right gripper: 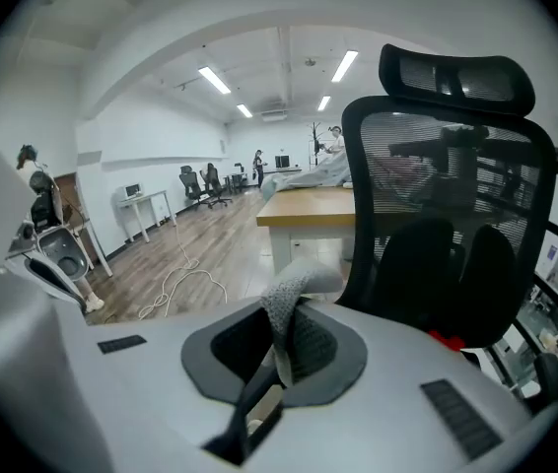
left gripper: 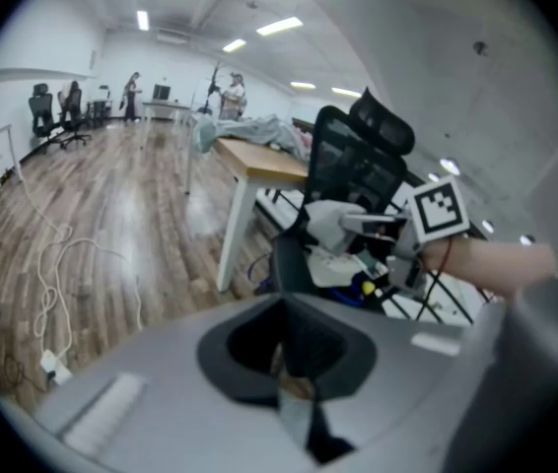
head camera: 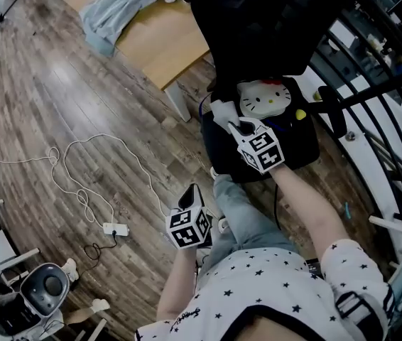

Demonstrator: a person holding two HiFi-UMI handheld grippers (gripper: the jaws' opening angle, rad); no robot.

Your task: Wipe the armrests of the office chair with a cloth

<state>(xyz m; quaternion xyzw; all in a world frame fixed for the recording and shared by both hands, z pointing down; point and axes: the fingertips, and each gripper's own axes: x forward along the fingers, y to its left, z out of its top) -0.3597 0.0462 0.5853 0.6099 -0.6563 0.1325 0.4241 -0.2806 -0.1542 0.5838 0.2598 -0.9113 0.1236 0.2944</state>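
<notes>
The black office chair (head camera: 258, 20) stands ahead of me, its mesh back (right gripper: 437, 215) filling the right gripper view. My right gripper (head camera: 234, 125) is shut on a grey-white cloth (head camera: 222, 111), held at the chair's left armrest (left gripper: 289, 264). Seen from the right gripper view, the knit cloth (right gripper: 287, 308) rises from between the jaws and hides the armrest. The left gripper view shows the cloth (left gripper: 333, 223) bunched on top of that armrest. My left gripper (head camera: 190, 196) hangs lower, over the floor by my knee, shut with nothing in it.
A Hello Kitty cushion (head camera: 265, 98) and a small yellow ball (head camera: 300, 114) lie on the seat. A wooden desk (head camera: 162, 45) with a blue-grey garment (head camera: 123, 6) stands left of the chair. A white cable and power strip (head camera: 116, 228) trail across the floor. Black railing (head camera: 378, 112) runs on the right.
</notes>
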